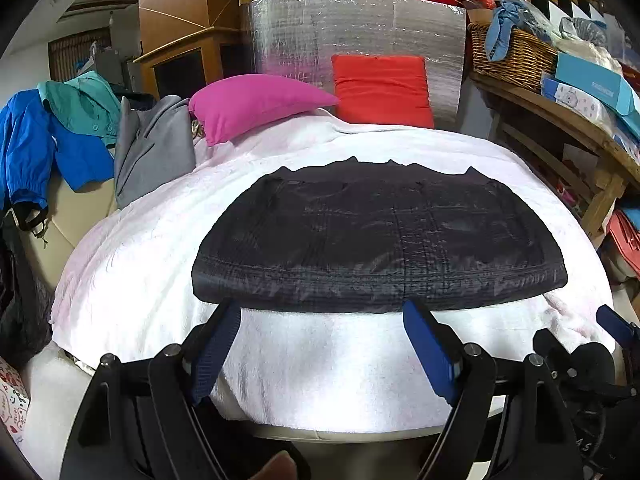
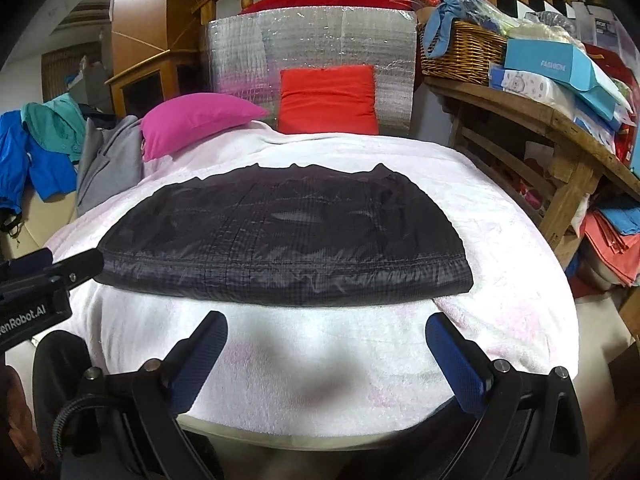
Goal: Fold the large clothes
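Both my grippers (image 1: 322,312) (image 2: 326,326) gape empty, so the slick folded jacket (image 1: 376,236) may spring open.

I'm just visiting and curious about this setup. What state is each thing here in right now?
Black jacket: folded into a flat rectangle on the white blanket, held by nothing.
Left gripper: jaws open, empty, just short of the jacket's near edge.
Right gripper: jaws open, empty, short of the jacket.
Pink pillow: lying at the bed's far side.
Red pillow: upright against the silver panel.
Grey garment: unfolded, draped left of the bed.
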A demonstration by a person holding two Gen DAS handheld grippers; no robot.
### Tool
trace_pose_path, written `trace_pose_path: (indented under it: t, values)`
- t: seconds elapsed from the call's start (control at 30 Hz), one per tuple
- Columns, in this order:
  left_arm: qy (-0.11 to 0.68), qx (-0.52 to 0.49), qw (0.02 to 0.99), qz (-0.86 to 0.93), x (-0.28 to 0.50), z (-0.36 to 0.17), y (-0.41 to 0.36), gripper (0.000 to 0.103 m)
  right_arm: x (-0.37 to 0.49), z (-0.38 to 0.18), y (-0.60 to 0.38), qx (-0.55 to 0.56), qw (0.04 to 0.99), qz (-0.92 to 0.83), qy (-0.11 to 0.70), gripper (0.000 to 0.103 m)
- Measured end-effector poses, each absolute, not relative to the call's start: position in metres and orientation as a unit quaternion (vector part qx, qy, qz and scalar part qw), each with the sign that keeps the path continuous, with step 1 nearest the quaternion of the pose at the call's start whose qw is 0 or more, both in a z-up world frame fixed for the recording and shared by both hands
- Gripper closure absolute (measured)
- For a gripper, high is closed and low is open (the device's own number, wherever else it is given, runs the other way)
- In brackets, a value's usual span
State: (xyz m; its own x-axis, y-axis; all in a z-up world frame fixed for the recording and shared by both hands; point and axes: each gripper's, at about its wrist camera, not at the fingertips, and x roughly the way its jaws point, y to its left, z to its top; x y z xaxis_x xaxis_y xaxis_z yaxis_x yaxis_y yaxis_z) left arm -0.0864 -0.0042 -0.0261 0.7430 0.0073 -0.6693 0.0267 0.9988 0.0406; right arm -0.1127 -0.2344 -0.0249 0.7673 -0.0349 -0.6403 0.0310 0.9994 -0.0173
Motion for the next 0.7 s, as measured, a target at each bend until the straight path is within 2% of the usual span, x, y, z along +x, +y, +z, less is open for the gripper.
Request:
trace_pose_path:
  t: [0.7]
  values:
    - [0.359,0.02,0.933,-0.024,-0.0895,-0.0258,-0.0036,0.017,-0.1142,-0.029,-0.2276,-0.01,0.939,-0.011,0.344,0.002]
